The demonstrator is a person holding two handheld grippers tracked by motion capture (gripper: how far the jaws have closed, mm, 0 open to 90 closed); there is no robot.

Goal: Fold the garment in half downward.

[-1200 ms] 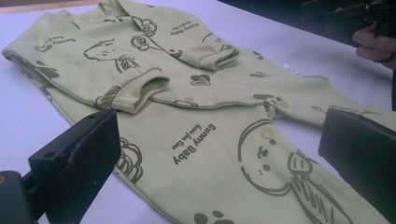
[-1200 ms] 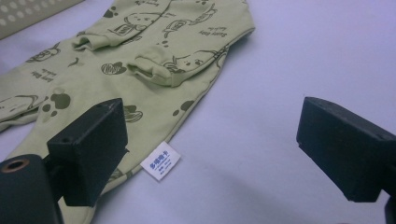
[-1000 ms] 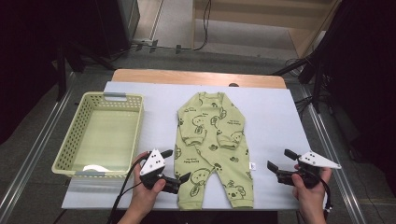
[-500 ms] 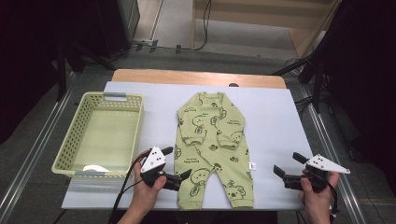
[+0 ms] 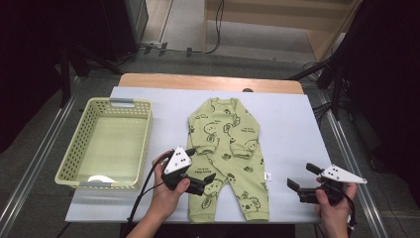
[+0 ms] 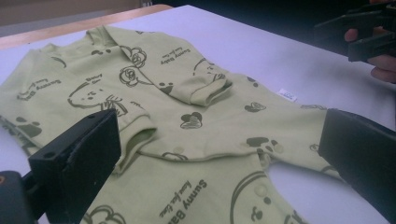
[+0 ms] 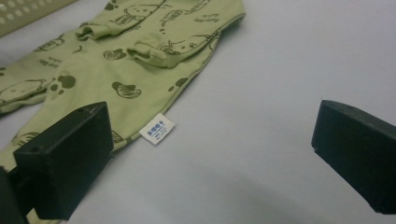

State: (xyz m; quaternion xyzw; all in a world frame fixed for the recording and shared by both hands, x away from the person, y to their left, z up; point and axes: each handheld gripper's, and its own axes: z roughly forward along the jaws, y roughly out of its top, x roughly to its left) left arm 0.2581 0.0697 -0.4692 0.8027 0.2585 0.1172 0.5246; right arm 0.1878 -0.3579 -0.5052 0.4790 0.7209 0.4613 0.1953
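So the green baby onesie (image 5: 227, 153) lies flat mid-table (image 5: 292, 124), sleeves already folded in, legs not folded yet. Left tongs (image 5: 200, 182) hover apart over its left leg, right tongs (image 5: 302, 182) gape empty beside it, basket (image 5: 79, 153) empty-ish

I'm working in what looks like a lab or recording studio: black curtains darken both sides of the frame, cables (image 5: 218, 29) run over the bare floor at the top, metal rails (image 5: 29, 178) flank the tabletop (image 5: 292, 129), and dark stands (image 5: 74, 59) rise at upper left.
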